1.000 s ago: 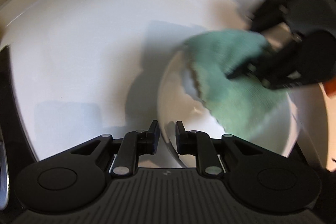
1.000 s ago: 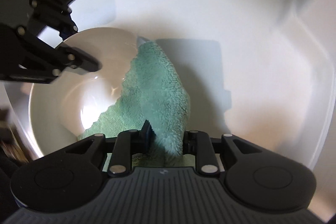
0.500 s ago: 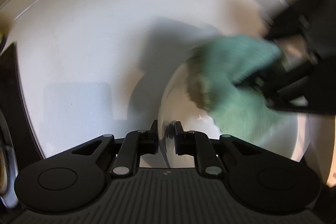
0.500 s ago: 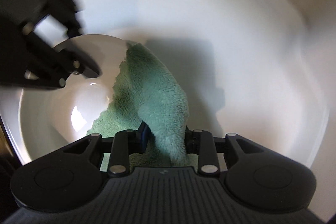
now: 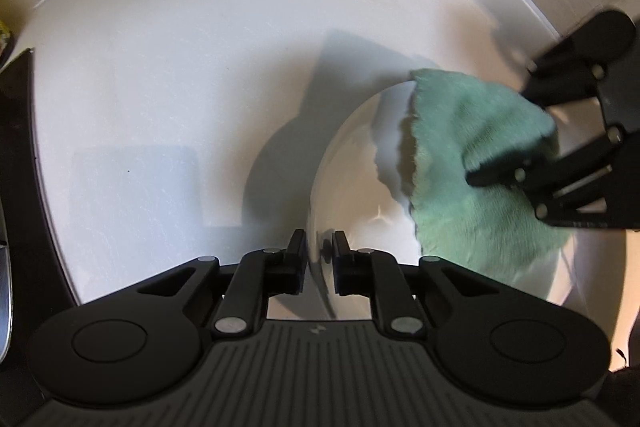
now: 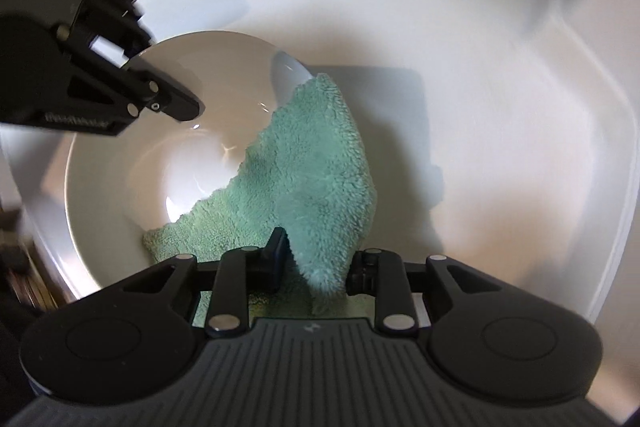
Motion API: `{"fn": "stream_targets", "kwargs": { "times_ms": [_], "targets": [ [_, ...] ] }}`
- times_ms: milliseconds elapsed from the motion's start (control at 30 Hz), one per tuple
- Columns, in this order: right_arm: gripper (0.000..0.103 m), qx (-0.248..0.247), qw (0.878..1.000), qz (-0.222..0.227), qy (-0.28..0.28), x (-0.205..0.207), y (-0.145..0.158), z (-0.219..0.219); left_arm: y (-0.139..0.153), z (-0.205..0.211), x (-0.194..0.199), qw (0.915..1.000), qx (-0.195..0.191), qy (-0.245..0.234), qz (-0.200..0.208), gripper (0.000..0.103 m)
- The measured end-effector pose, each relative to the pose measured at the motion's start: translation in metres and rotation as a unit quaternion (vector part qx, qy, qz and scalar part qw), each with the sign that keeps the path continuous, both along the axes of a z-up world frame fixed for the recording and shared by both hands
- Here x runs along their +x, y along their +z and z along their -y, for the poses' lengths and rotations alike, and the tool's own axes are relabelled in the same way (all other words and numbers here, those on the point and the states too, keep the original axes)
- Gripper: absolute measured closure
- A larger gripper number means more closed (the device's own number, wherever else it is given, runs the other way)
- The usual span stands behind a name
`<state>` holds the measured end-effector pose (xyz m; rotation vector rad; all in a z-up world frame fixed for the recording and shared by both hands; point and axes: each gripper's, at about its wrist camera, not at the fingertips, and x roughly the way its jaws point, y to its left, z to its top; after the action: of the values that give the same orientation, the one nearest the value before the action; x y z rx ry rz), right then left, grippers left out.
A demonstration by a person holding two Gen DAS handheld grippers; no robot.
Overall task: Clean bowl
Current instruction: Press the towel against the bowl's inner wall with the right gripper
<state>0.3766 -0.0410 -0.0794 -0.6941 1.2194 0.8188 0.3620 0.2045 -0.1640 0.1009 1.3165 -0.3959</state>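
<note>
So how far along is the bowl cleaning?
Done: the left gripper has the white bowl clamped by its rim, and the right gripper has the green cloth.
In hand: the cloth lies partly inside the bowl.
Left: the bare half. No dirt shows.

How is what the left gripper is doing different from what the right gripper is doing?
The left gripper pinches the hard white bowl by its rim; the right gripper clamps the soft green cloth. The left's fingers sit close together on the thin rim; the right's sit wider around the bunched cloth. Both are black, and both are shut on something.
</note>
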Motion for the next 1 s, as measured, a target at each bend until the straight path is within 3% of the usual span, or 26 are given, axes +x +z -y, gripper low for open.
{"fn": "stream_targets", "kwargs": {
  "times_ms": [67,167,233,300,400,600,767,933,1000],
  "targets": [
    [0.081,-0.007,0.998,0.01,0.064,0.007,0.002,-0.008,-0.019,-0.014,0.014,1.0,0.001,-0.003,-0.005,0.088],
    [0.08,-0.011,0.988,0.028,0.149,0.012,0.003,-0.019,-0.02,-0.005,0.019,0.9994,0.023,-0.023,-0.012,0.09],
    [0.077,-0.022,0.986,0.03,0.164,0.019,0.0,-0.026,-0.019,-0.001,0.019,0.9981,0.041,-0.044,-0.013,0.089],
    [0.077,-0.034,0.986,0.035,0.16,0.027,-0.001,-0.033,-0.018,-0.001,0.017,0.9972,0.047,-0.058,-0.009,0.088],
    [0.077,-0.039,0.99,0.04,0.129,0.034,-0.002,-0.036,-0.017,-0.009,0.015,0.9986,0.033,-0.04,-0.006,0.09],
    [0.079,-0.006,1.0,0.012,-0.006,0.026,-0.004,-0.012,-0.015,-0.028,0.001,0.9989,-0.006,0.046,0.011,0.093],
    [0.079,0.022,0.993,-0.013,-0.119,0.019,-0.006,0.008,-0.018,-0.02,-0.01,0.9991,-0.019,0.035,0.013,0.094],
    [0.079,0.0,0.999,0.003,-0.048,0.012,-0.003,-0.004,-0.017,-0.008,-0.01,0.9998,-0.017,0.006,0.002,0.093],
    [0.079,-0.007,1.0,0.017,0.008,0.014,-0.002,-0.007,-0.015,-0.006,-0.007,1.0,-0.005,-0.005,-0.002,0.092]
  ]
}}
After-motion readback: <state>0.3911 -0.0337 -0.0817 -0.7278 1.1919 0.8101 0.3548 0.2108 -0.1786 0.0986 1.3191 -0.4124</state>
